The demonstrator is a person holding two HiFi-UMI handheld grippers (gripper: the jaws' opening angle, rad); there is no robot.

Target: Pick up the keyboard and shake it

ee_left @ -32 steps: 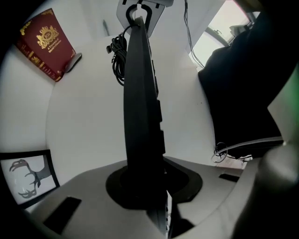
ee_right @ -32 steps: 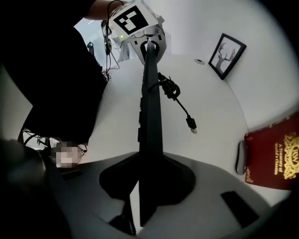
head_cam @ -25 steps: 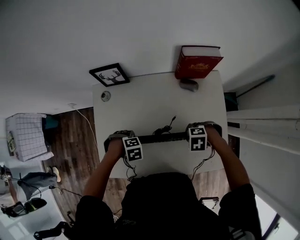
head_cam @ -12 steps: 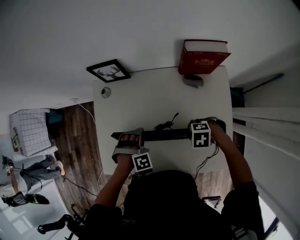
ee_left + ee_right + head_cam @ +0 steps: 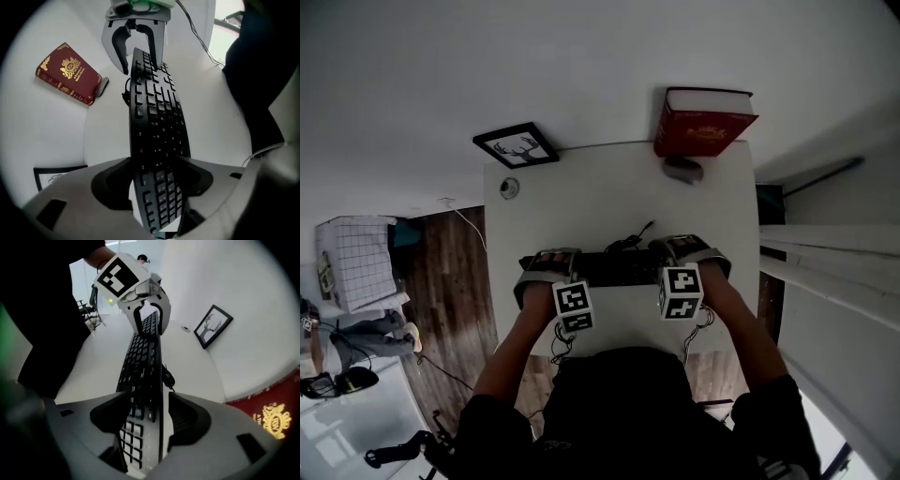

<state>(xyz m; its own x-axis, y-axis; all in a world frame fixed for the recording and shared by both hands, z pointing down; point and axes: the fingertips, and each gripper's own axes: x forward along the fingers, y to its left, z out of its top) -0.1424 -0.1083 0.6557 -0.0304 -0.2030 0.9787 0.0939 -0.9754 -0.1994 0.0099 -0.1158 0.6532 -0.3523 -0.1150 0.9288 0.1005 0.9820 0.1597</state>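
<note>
A black keyboard [image 5: 617, 269] lies across the white table [image 5: 581, 202], its cable [image 5: 630, 240] trailing away from me. My left gripper [image 5: 546, 265] straddles its left end. In the left gripper view the keyboard [image 5: 157, 126] runs between the jaws with a gap beside the left pad; the jaws are closing. My right gripper [image 5: 689, 251] straddles the right end. In the right gripper view the keyboard [image 5: 143, 362] sits between jaws that are opening, with a gap at the right pad. Each gripper view shows the other gripper at the far end: right gripper [image 5: 136, 40], left gripper [image 5: 149, 317].
A red book [image 5: 701, 122] stands at the table's far right edge with a small grey object [image 5: 682, 170] in front of it. A framed deer picture [image 5: 516, 146] and a small round object [image 5: 510, 188] sit at the far left corner. A person [image 5: 356, 333] is on the floor at left.
Both grippers' jaws have widened on the keyboard's ends. The left gripper drew back toward me half a second ago and has returned to the left end. The right gripper shifted left.
</note>
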